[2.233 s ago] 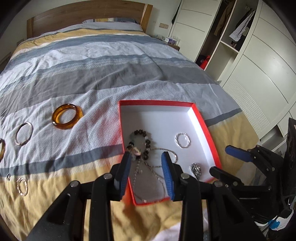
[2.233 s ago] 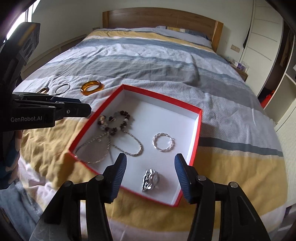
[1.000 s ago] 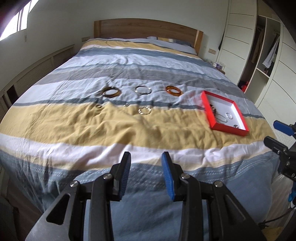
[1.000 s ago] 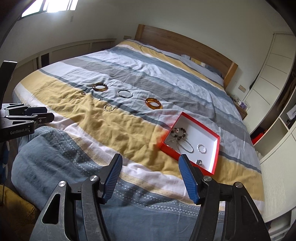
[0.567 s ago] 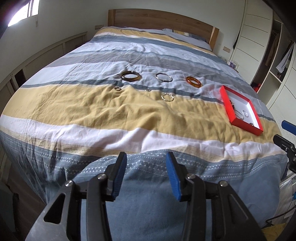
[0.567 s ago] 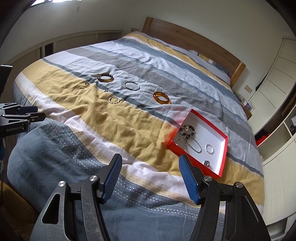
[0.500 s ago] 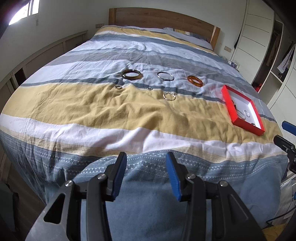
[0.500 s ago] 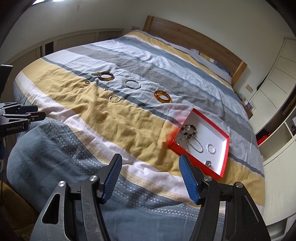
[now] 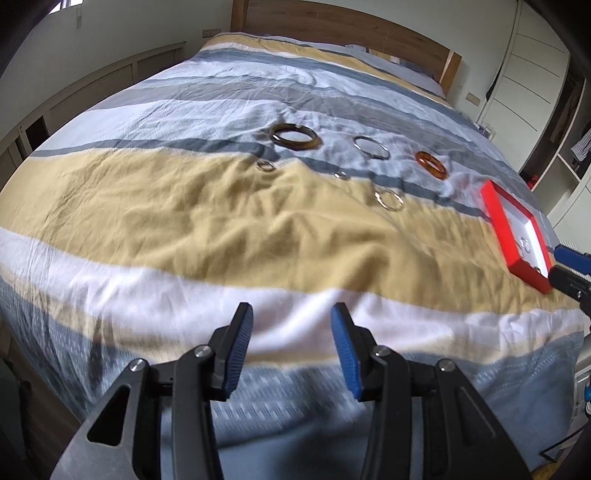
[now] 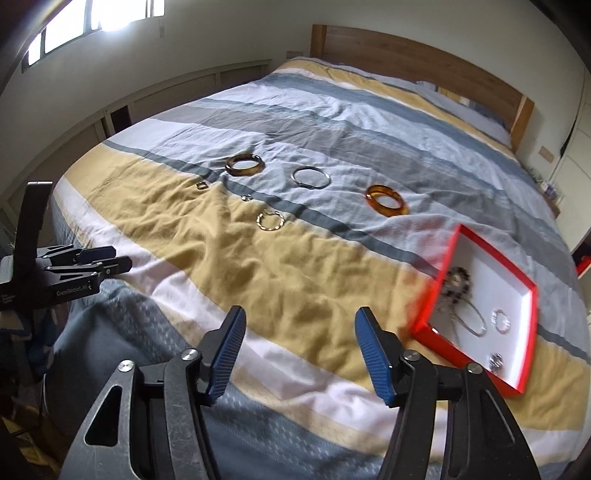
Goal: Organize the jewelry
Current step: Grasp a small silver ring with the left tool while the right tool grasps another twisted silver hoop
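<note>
A red box [image 10: 532,306] with a white inside lies on the bed at the right and holds a beaded bracelet [image 10: 456,282], a chain and rings; it also shows in the left wrist view [image 9: 496,218]. On the quilt lie a dark brown bangle [image 9: 293,137], a silver bangle [image 9: 371,147], an amber bangle [image 9: 430,165], a twisted ring [image 9: 388,199] and small rings. My left gripper [image 9: 291,334] is open and empty over the bed's near edge. My right gripper [image 10: 299,341] is open and empty, left of the box.
The striped quilt [image 9: 221,229] covers the bed, with a wooden headboard [image 9: 351,26] at the far end. Wardrobes [image 9: 535,74] stand to the right. A low panelled ledge [image 10: 147,96] runs along the left wall.
Both grippers pulled back from the red box to the foot of the bed, and have now moved forward again towards the jewelry. Both stayed open and empty.
</note>
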A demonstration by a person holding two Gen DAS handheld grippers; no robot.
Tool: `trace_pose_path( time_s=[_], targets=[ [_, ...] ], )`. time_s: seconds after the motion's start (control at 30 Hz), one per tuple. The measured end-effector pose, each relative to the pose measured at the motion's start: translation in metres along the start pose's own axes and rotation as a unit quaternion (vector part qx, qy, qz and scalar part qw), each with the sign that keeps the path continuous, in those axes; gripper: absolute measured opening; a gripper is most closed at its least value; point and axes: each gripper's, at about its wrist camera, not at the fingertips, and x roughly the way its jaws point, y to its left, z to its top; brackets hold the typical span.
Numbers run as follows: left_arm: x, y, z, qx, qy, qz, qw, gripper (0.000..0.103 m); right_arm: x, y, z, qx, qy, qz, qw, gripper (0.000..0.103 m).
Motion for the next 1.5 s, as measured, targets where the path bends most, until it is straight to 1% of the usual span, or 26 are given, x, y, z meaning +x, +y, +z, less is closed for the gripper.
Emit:
trace_pose_path(
  time_s=[0.13,0.27,0.43,0.57,0.67,0.8,0.97,1.0,1.03,1.07,1.13,1.3,1.5],
  targets=[
    [0.024,0.017,0.034,0.002,-0.008,0.002,1.0,0.042,0.04,0.004,0.024,0.014,0.009,0.037,0.999,0.053],
    [0.049,0.027,0.068,0.007,-0.019,0.004,0.9998,0.042,0.078,0.01,0.045,0.014,0.015,0.054,0.998,0.051],
    [0.078,0.03,0.1,0.015,-0.027,0.006,0.9995,0.042,0.122,0.015,0.068,0.017,0.017,0.073,0.997,0.051],
    [0.105,0.03,0.115,0.021,-0.022,0.009,0.9995,0.042,0.153,0.017,0.08,0.018,0.023,0.08,0.996,0.051],
    [0.122,0.031,0.119,0.017,-0.014,0.007,0.9997,0.042,0.171,0.019,0.084,0.016,0.03,0.083,0.996,0.051],
    [0.136,0.029,0.124,0.022,-0.012,0.011,0.9996,0.042,0.194,0.019,0.085,0.014,0.041,0.082,0.996,0.051],
    [0.149,0.022,0.127,0.038,-0.012,0.024,0.9989,0.04,0.206,0.019,0.085,0.015,0.036,0.085,0.996,0.051],
    [0.15,0.021,0.126,0.039,-0.014,0.027,0.9988,0.038,0.208,0.018,0.085,0.017,0.033,0.086,0.996,0.047],
    [0.15,0.02,0.125,0.041,-0.016,0.03,0.9986,0.033,0.209,0.018,0.085,0.019,0.032,0.086,0.996,0.041],
    [0.15,0.019,0.124,0.043,-0.019,0.033,0.9984,0.026,0.21,0.017,0.085,0.021,0.03,0.088,0.995,0.04],
    [0.149,0.018,0.123,0.045,-0.02,0.035,0.9982,0.019,0.21,0.016,0.085,0.023,0.027,0.092,0.995,0.04],
    [0.139,0.017,0.119,0.036,-0.024,0.03,0.9986,0.019,0.205,0.016,0.084,0.025,0.021,0.098,0.995,0.04],
    [0.112,0.014,0.106,0.026,-0.025,0.019,0.9992,0.019,0.177,0.014,0.077,0.033,0.009,0.101,0.994,0.04]
  ],
)
